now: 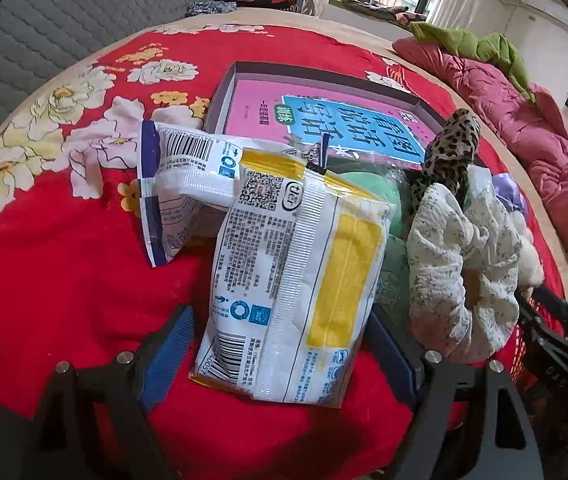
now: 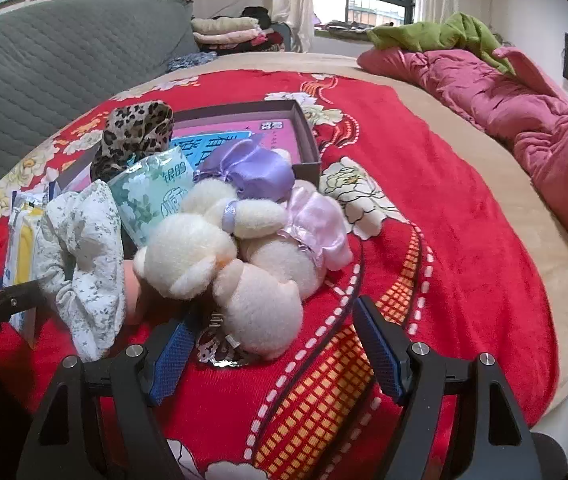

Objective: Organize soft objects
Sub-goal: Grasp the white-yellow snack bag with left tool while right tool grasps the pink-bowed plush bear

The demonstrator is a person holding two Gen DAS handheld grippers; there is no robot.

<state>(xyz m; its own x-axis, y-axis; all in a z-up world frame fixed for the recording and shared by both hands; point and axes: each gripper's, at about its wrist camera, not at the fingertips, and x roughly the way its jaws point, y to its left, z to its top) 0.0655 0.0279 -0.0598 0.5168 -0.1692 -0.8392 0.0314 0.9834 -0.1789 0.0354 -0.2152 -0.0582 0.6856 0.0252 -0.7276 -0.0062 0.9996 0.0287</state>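
1. Step in hand, by judgement: the left gripper (image 1: 279, 344) takes the yellow tissue pack (image 1: 300, 280) for the box (image 1: 227, 92) beyond. Closing mid-pack, squarely and gently, should keep the slick wrapper from slipping.
2. Left jaws wide open, holding nothing; the pack stands between them on the red blanket (image 1: 63, 260), the floral scrunchie (image 1: 464, 272) just beside.
3. Right gripper (image 2: 275, 356) wide open, empty; the plush bears (image 2: 243, 264) lie just ahead, nearer its left finger.

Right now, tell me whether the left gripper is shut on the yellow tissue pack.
Open. The left gripper has its blue pads either side of the yellow tissue pack, with visible gaps, not clamping it.
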